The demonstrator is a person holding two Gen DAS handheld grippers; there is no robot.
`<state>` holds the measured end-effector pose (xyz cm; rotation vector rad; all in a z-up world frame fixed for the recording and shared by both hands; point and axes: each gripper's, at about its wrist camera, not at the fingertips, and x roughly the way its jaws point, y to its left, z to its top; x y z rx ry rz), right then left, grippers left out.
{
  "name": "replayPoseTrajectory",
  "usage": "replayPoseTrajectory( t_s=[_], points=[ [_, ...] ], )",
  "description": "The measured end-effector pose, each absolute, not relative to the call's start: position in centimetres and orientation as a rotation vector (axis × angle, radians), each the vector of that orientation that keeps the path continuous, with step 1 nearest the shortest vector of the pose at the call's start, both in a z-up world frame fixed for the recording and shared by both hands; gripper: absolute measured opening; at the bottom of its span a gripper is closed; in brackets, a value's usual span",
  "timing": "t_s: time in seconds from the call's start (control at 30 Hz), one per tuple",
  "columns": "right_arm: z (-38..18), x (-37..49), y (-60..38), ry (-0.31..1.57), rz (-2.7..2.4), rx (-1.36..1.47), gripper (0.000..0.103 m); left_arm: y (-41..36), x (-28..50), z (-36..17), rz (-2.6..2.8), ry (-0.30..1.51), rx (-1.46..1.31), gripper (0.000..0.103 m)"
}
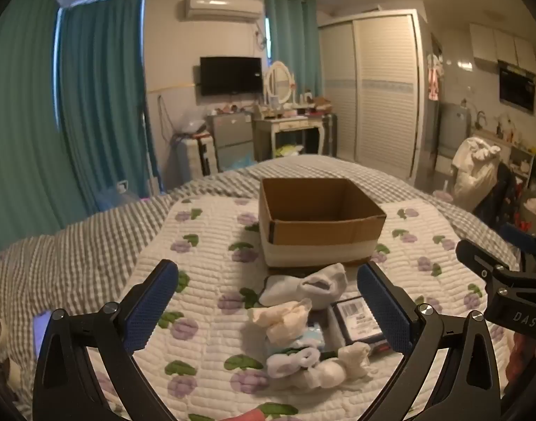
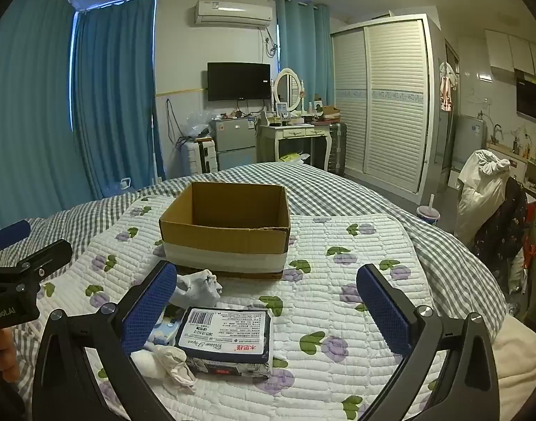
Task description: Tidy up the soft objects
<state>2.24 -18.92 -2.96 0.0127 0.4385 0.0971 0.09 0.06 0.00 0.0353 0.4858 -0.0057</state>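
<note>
You are at the very start of the job: the cardboard box (image 2: 225, 226) stands open on the flowered quilt (image 2: 355, 280) of the bed, and as far as its inside shows, nothing is in it. The near wall hides the floor of the box, so you cannot be fully sure.

All the soft things lie outside the box, in a loose group just in front of it. Nearest to the box is a pale grey sock (image 1: 308, 286), almost touching its front wall. Behind it, toward you, lies a crumpled cream sock (image 1: 283, 319), then a rolled white sock bundle (image 1: 313, 365), with something light blue partly hidden under them. Beside these, on the right, is the wrapped tissue pack (image 2: 229, 336) with a barcode label on top.

Your left claw (image 1: 268, 305) is spread wide and holds nothing; the sock pile lies between its blue pads (image 1: 152, 307) in the view, but the pads do not touch it. Your right claw (image 2: 268, 307) is also wide and empty, hovering over the tissue pack, with the pack near its left pad.

So nothing is sorted yet. In my judgement, every sock, and probably the tissue pack, is left to be picked up and put in the box.
</note>
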Motion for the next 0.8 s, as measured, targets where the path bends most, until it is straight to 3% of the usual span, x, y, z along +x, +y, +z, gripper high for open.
replayPoseTrajectory(
  t_s=[0.8],
  points=[
    [-3.28, 2.28, -18.85, 0.449, 0.106, 0.010, 0.103, -0.27, -0.72, -0.17, -0.007, 0.472, 0.042, 0.103]
  ],
)
